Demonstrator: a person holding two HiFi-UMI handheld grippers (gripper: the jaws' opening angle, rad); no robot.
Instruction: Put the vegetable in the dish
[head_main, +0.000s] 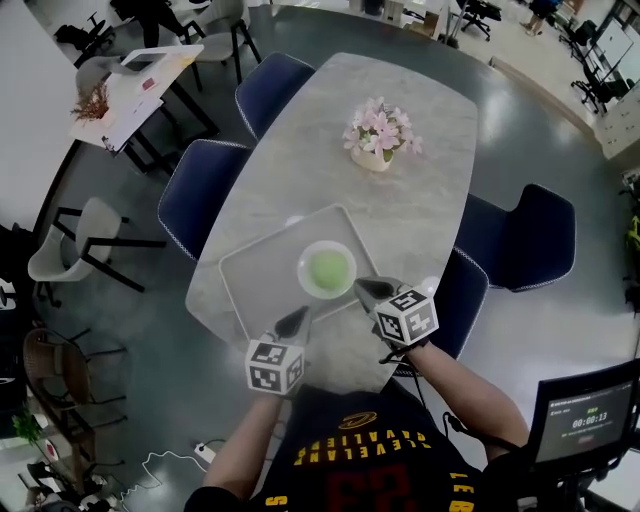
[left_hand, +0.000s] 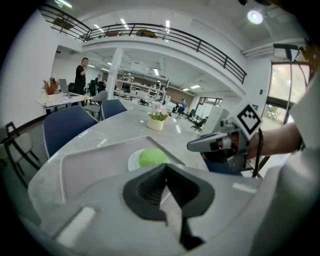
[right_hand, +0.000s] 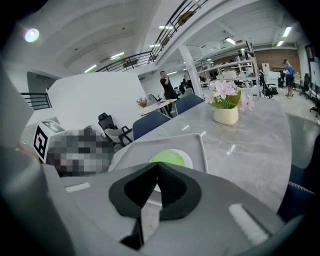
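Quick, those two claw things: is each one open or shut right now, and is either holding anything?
Left gripper: shut, holding nothing.
Right gripper: shut, holding nothing.

The green vegetable (head_main: 327, 270) sits in the white dish (head_main: 306, 283), the dish on the grey tray (head_main: 255, 275). Now the left gripper (head_main: 302, 314) hangs just near-left of the dish, the right gripper (head_main: 361, 287) close at its right; flowers (head_main: 380, 126) stand beyond it.
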